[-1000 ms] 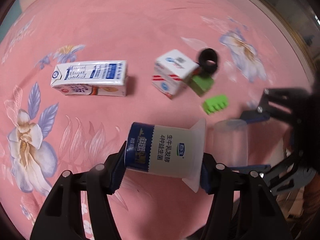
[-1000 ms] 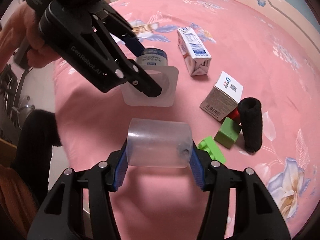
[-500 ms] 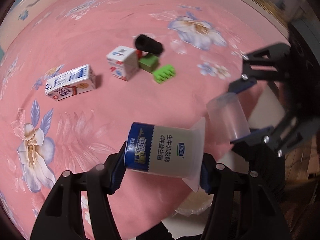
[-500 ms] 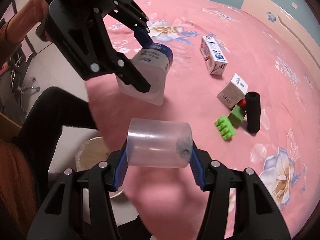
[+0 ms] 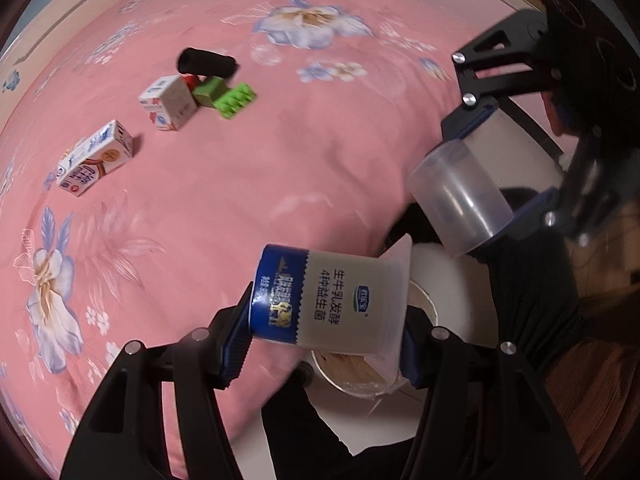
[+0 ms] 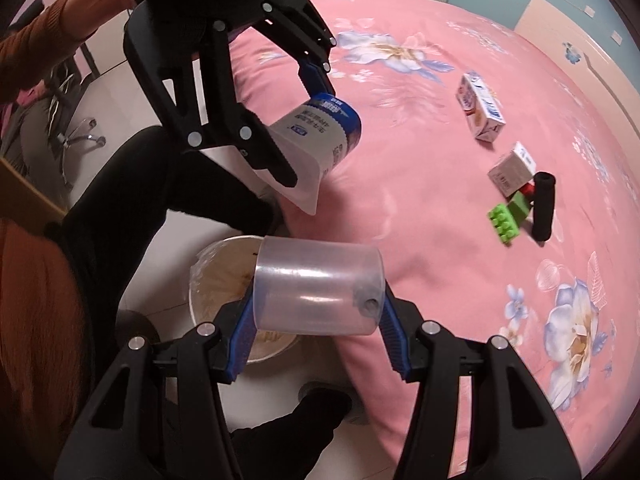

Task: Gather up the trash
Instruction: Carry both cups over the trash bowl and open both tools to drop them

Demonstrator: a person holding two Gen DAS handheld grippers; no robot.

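We hold two pieces of trash, neither yet dropped. The left hand-held gripper [image 5: 324,344] is clamped across a blue-and-white yogurt cup [image 5: 332,304], lying sideways between its pads. The right hand-held gripper [image 6: 316,340] is clamped on a clear plastic cup [image 6: 318,286], also on its side.

Directly beneath and just behind both loads sits a white bin [image 6: 208,276] on the floor, off the bed's [image 6: 420,240] edge. We judge the carry nearly done; release is what remains for these two.

Well ahead of the grippers, lying on the bed: a long milk carton [image 5: 96,158], a small carton [image 5: 170,102], a black roll [image 5: 206,62] and green blocks [image 5: 228,96] touching it. The cartons look like trash left to fetch; we cannot say for the roll and blocks.
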